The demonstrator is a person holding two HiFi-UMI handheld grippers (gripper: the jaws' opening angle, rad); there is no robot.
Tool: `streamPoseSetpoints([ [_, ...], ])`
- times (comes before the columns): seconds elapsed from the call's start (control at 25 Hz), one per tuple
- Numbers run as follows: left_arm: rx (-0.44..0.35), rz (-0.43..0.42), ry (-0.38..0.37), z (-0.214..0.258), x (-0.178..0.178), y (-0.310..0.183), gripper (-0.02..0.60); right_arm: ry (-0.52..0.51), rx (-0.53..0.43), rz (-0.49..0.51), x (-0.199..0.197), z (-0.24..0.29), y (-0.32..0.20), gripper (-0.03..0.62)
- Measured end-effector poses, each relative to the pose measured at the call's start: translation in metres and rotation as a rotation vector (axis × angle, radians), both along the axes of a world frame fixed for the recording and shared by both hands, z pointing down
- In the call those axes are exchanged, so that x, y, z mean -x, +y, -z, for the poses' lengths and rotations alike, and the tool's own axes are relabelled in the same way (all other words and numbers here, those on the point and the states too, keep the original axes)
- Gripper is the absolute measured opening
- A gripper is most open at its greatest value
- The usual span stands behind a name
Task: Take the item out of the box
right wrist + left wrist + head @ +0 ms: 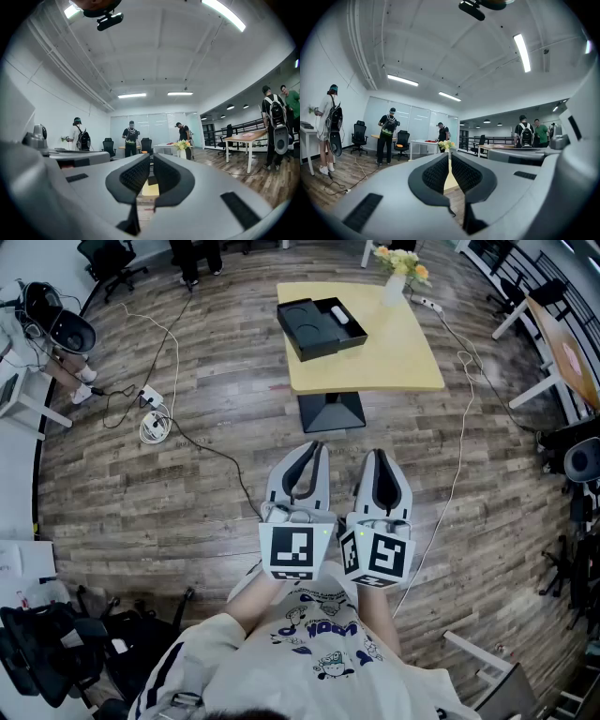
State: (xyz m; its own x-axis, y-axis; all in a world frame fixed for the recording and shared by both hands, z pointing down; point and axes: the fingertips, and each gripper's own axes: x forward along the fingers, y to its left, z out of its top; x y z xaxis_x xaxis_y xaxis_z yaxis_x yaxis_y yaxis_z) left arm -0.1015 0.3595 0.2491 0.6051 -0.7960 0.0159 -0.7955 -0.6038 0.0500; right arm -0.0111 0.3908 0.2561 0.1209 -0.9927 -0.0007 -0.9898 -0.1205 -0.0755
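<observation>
Close under the camera, the left gripper [316,450] and right gripper [380,457] sit side by side at lower centre, fingers together on nothing. The black box [302,324] sits on the table [394,357] at upper centre, well apart. It holds a white item [339,314] at its right end and lies almost straight above the left gripper.

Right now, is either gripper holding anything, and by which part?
Nothing is held: the left gripper and right gripper are shut, empty, short of the box.
</observation>
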Motion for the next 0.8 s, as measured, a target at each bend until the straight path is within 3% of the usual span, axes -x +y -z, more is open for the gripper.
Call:
streamPoseSetpoints([
  [0.8,0.004,-0.024,-0.014,-0.003,0.006,-0.038,0.029,-0.044,-0.012,-0.039,0.002,-0.003,-0.035,0.044],
])
